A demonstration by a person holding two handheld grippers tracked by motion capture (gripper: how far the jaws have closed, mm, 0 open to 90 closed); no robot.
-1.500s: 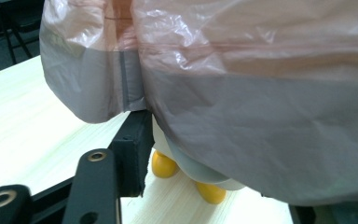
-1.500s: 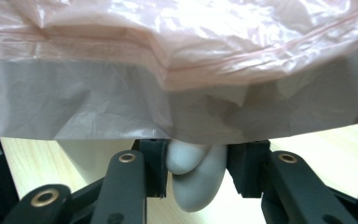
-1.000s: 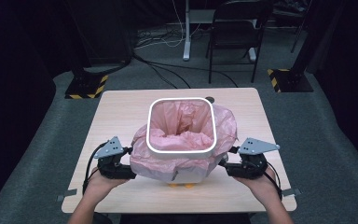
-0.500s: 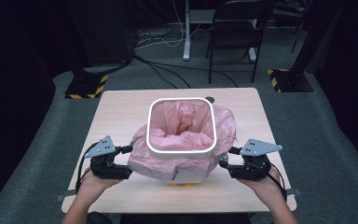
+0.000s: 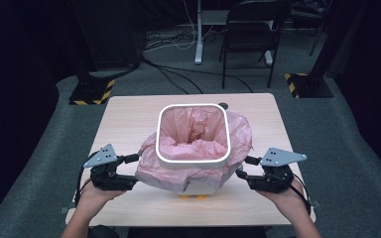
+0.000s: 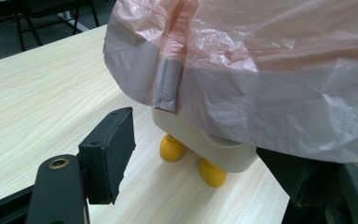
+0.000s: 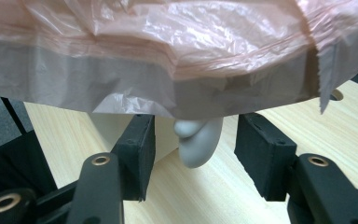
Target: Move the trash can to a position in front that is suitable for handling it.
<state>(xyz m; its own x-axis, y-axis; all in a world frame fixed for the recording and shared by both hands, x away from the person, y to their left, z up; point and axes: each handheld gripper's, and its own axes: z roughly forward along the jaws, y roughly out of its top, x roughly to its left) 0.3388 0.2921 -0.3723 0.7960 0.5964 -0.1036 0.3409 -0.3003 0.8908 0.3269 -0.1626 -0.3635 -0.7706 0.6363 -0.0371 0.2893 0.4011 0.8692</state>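
A small white bin on yellow feet stands mid-table. It is lined with a pink bag folded out over a white rim ring. My left gripper is at the bin's left side, open, its jaws wide apart by the bag's hanging hem. My right gripper is at the right side, also open. Its jaws have just been closing a little. A pale grey knob on the bin sits between the pads without touching them, under the bag's edge.
The wooden table has a small hole near its far edge. Beyond it are a black chair, stand bases with yellow-black stripes, and cables on the grey floor. Bare tabletop lies on either side of the bin.
Both grippers have eased slightly outward from the bin's sides. The bin and bag have not moved.
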